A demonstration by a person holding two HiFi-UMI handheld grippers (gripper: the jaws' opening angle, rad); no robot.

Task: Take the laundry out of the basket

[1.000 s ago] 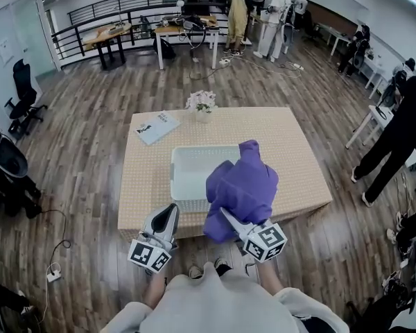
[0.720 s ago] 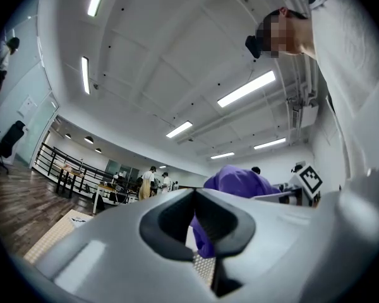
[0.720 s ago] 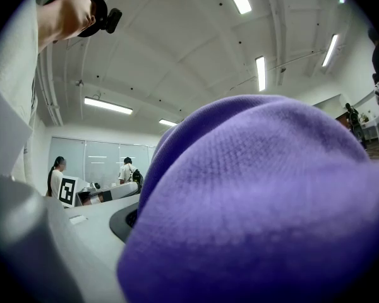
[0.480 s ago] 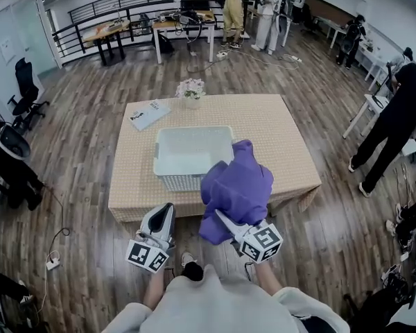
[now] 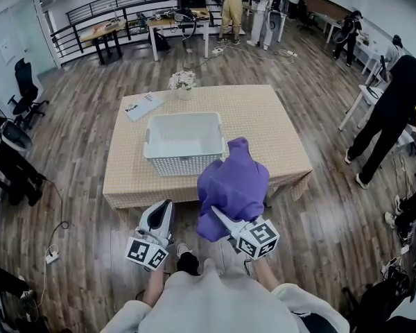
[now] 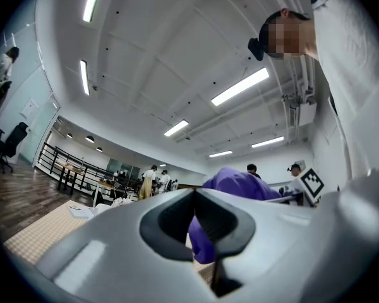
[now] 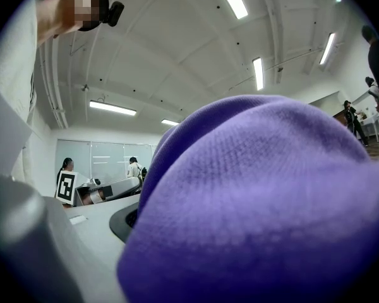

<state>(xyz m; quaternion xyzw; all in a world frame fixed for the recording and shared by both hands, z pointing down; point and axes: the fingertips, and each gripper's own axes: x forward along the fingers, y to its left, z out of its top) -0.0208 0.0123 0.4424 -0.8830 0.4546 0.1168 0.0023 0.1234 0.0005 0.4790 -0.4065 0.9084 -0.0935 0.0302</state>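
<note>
The white perforated laundry basket point(image 5: 183, 161) stands on the tan table point(image 5: 270, 127), and its inside looks empty. My right gripper point(image 5: 219, 218) is shut on a purple garment point(image 5: 233, 184), which it holds up in the air in front of the table's near edge. That garment point(image 7: 271, 201) fills the right gripper view and hides the jaws. My left gripper point(image 5: 161, 215) is shut and holds nothing, left of the garment and over the floor. In the left gripper view the purple garment point(image 6: 239, 184) shows beyond the jaws.
A flower vase point(image 5: 183, 83) and a booklet point(image 5: 143, 105) sit at the table's far edge. Wooden floor surrounds the table. A person in black point(image 5: 392, 106) stands at the right, more people point(image 5: 232, 5) at the back, and office chairs point(image 5: 24, 92) at the left.
The table and basket have drawn away from me. The right gripper has carried the purple garment from over the basket's front corner out past the table's near edge.
</note>
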